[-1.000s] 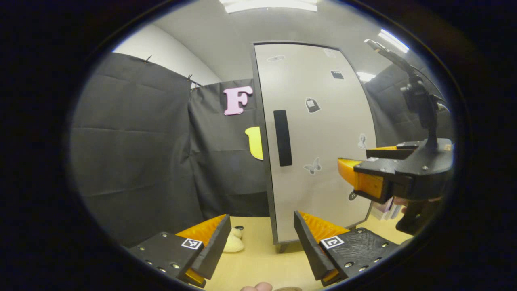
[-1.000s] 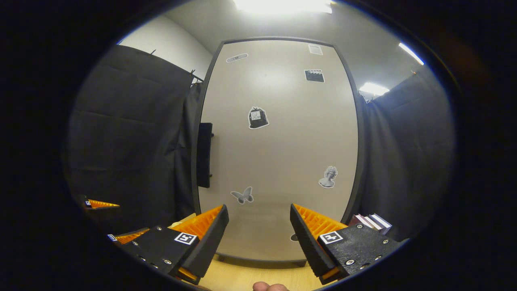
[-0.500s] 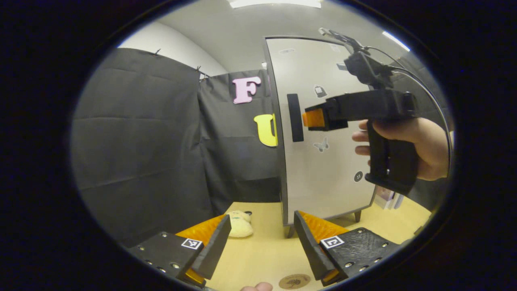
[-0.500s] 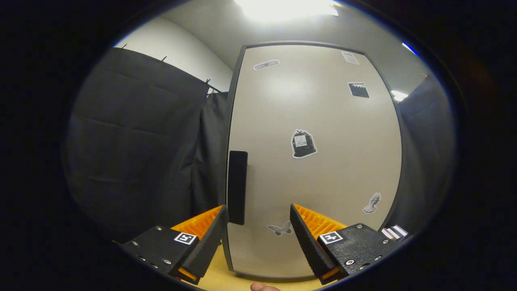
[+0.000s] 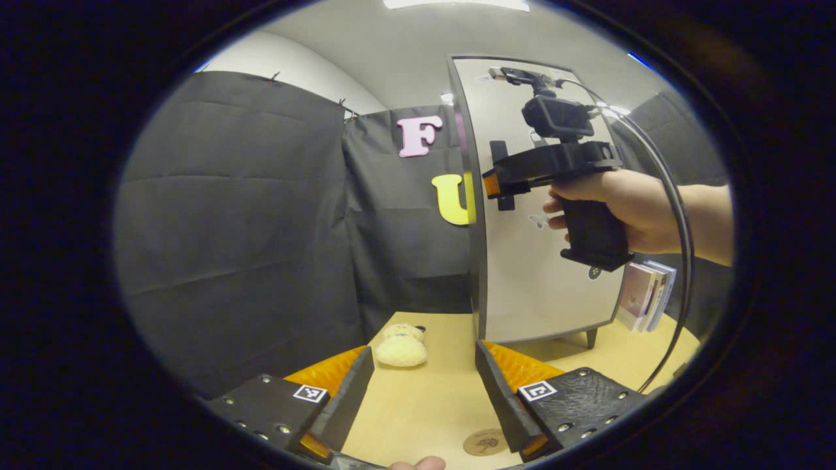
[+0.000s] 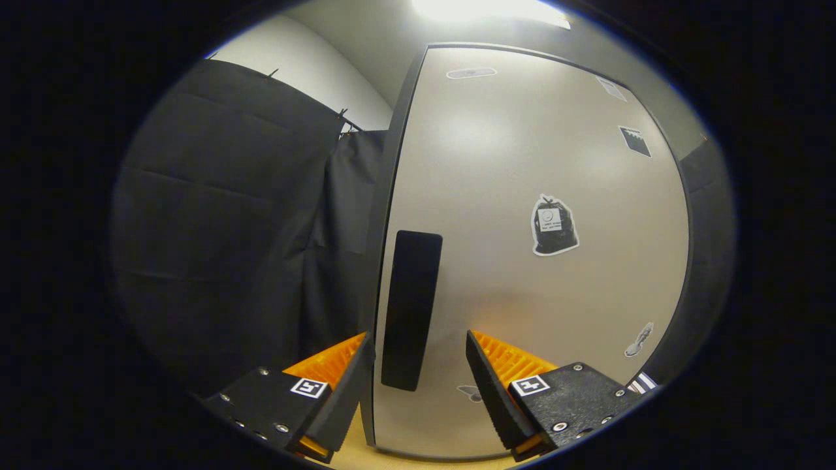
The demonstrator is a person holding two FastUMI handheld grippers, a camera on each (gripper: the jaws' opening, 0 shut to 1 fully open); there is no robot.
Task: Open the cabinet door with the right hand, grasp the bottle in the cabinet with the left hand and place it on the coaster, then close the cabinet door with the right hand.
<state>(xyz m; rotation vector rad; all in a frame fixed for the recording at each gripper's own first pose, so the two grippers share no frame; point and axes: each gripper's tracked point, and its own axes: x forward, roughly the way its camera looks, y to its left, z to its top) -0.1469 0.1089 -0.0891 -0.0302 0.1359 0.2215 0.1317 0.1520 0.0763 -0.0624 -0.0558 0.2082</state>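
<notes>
Plush toy (image 5: 401,346) nr closed cabinet door (image 5: 542,261); books (image 5: 643,295) behind

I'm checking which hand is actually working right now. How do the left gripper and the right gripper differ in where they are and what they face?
The right gripper is raised at the cabinet door, its open fingers either side of the dark handle; the left gripper sits low over the table, near the coaster, away from the door. The right gripper faces the handle closely; the left gripper faces the plush toy. Both are open and hold nothing.
</notes>
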